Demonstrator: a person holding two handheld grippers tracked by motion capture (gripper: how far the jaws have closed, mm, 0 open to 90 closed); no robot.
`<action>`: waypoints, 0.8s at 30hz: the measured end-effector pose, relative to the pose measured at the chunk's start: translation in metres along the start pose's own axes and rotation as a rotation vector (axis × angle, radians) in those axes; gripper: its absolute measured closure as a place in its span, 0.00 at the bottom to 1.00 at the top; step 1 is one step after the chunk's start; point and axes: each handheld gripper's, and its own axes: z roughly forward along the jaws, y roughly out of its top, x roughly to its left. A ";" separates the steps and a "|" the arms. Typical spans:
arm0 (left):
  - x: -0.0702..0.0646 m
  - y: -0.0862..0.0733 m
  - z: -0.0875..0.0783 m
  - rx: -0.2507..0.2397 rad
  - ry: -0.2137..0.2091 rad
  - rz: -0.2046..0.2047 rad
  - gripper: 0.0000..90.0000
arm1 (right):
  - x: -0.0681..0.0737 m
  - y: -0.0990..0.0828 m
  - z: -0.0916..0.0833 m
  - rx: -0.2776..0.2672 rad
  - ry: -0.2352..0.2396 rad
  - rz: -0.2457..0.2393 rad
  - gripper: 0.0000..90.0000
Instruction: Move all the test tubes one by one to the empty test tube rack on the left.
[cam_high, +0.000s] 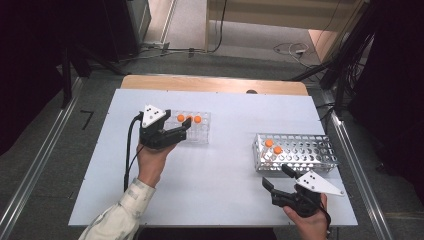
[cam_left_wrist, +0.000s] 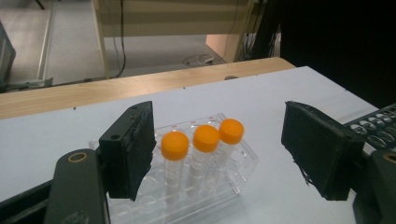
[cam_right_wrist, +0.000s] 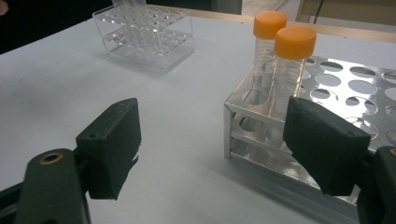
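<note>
Left gripper (cam_high: 186, 128) hangs jaws wide by the clear rack (cam_left_wrist: 243, 161), three orange-capped tubes (cam_left_wrist: 206, 138) seated. Right gripper (cam_high: 273, 176), wide and empty, should square up on the metal rack's (cam_high: 320, 165) corner tube (cam_right_wrist: 295, 43) near the table's right edge and lift straight.

White table (cam_high: 220, 175), wooden edge (cam_high: 210, 83), floor cables (cam_high: 290, 49).

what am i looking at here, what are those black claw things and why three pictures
A person sits at a white table and holds a hand-held gripper in each hand; the black claws are their jaws. The high view looks down from above. The other two come from cameras riding on the left gripper and the right gripper. On the table stand a clear plastic rack with three orange-capped tubes and a metal rack with two more tubes. Both grippers stand open and hold nothing.
</note>
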 end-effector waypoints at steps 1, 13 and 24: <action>-0.002 -0.003 -0.002 -0.001 -0.005 0.002 0.29 | -0.001 0.000 0.000 -0.001 -0.003 0.002 0.20; -0.010 -0.039 -0.025 0.032 -0.056 0.008 0.25 | -0.012 0.000 0.006 -0.001 -0.065 0.008 0.22; -0.015 -0.058 -0.040 0.037 -0.063 0.006 0.23 | -0.024 0.003 0.018 -0.017 -0.127 -0.010 0.39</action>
